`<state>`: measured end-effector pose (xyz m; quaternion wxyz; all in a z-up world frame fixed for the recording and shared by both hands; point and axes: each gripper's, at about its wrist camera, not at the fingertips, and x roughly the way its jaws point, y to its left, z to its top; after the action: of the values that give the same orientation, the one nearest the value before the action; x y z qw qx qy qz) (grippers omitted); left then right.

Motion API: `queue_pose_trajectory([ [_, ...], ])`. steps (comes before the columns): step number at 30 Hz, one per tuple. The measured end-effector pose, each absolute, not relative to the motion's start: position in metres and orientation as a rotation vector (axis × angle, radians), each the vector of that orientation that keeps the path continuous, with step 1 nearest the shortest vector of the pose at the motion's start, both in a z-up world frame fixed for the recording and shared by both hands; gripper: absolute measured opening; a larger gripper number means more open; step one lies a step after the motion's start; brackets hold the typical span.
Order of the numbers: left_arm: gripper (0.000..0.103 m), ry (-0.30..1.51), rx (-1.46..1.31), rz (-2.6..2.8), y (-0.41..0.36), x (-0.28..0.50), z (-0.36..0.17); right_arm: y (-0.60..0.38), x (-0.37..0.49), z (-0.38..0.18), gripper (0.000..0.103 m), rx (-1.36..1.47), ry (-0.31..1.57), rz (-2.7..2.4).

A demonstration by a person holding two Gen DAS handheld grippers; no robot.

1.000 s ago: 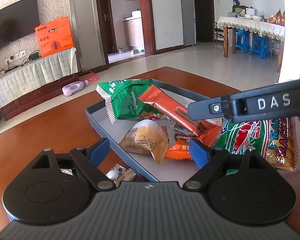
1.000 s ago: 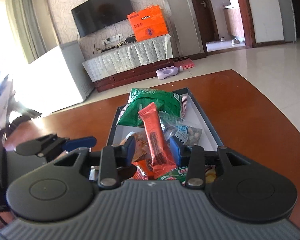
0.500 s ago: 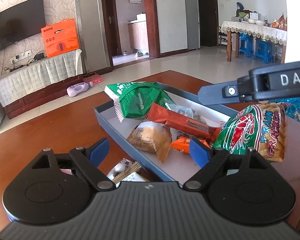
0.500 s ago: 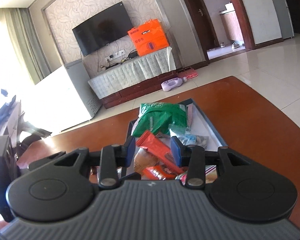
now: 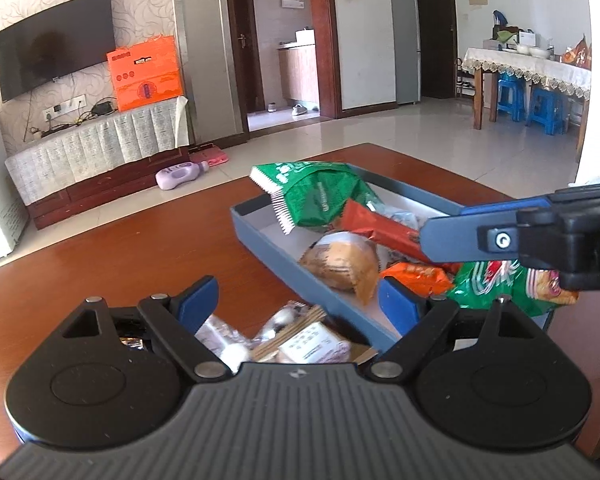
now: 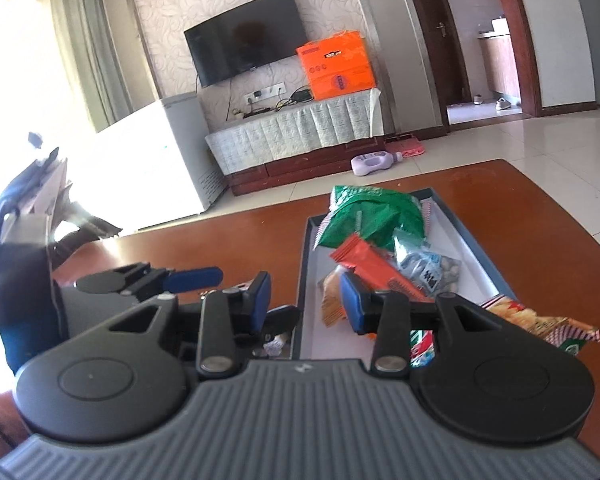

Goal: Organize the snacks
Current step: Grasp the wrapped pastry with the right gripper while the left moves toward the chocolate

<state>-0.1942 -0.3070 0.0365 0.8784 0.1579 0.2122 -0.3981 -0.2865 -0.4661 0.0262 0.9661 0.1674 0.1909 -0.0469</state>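
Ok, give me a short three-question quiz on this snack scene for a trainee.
1. True or false: the green snack bag lies at the far end of the blue-grey tray.
2. The left gripper is: A) wide open, holding nothing; B) shut on the green bag; C) out of view.
3. Fill in: the small wrapped snacks below the left gripper lie outside the tray, on the wooden ____.
Key: 1 true; 2 A; 3 table.

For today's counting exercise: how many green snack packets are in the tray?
2. One green packet lies at the tray's far end; the green prawn cracker packet sits at its near end. Others may be hidden underneath.
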Motion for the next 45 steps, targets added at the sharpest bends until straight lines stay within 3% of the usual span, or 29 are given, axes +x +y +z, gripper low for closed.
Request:
queue_pose_trajectory([
  [30, 0.090, 0.499, 0.318, -0.682, -0.233, -0.157, 0.026, -0.386, -0.228, -0.002, 0.041, 0.024, 0.570, -0.054],
  [34, 0.090, 0.507, 0.311, -0.672, -0.230, -0.151, 0.024, -0.387, -0.214, -0.012, 0.050, 0.004, 0.621, -0.100],
  [45, 0.090, 0.518, 0.288, -0.651, -0.224, -0.140, 0.023, -0.368, -0.200, -0.025, 0.051, -0.096, 0.661, -0.050],
])
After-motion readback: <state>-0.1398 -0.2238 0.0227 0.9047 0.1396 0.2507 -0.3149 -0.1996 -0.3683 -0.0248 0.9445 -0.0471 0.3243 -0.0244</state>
